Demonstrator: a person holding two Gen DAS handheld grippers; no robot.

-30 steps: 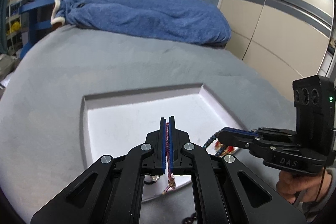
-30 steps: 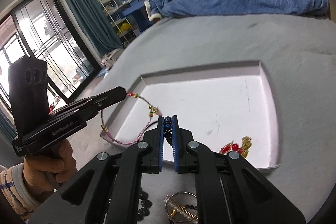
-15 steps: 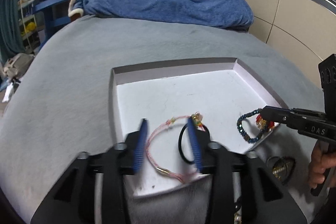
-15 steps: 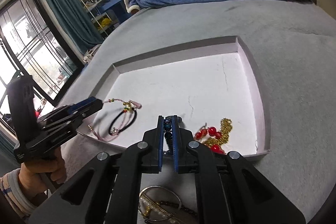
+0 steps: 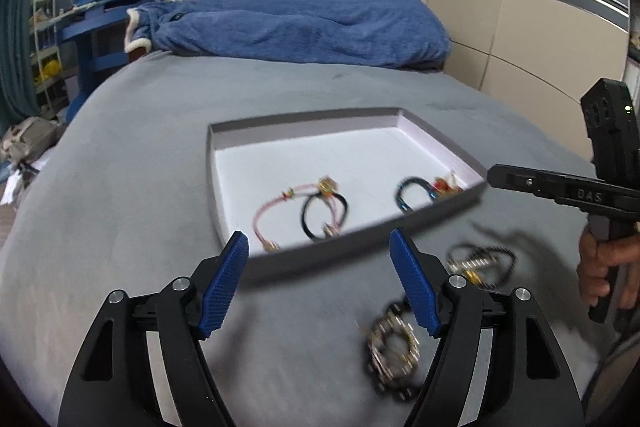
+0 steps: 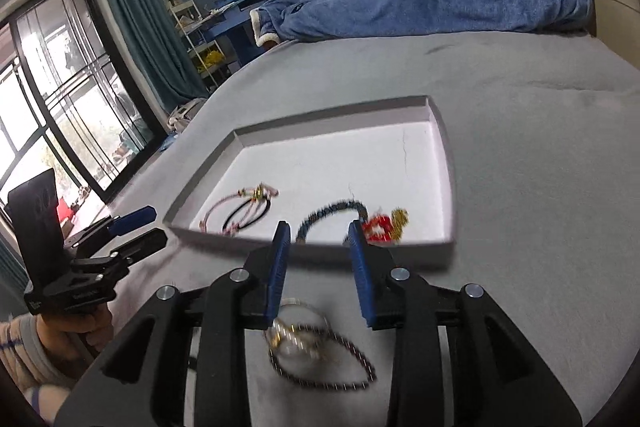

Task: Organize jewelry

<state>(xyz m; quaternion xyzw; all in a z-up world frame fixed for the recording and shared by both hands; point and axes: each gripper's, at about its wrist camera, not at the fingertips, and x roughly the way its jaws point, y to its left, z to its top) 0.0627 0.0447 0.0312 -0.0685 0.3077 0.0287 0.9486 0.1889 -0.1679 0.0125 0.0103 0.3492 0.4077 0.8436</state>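
Both jaws are opening and empty: the left gripper wide, the right gripper narrower, while the blue beaded bracelet lies flat in the tray, its long axis running left-right.

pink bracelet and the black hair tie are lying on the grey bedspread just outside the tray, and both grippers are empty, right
Not quite. The pink bracelet and black hair tie lie inside the tray, near its front wall, not on the bedspread; the left wrist view shows it. Both the left gripper and right gripper are empty, jaws opening.

Tray centre lies bare; bracelets clutter the bed before it
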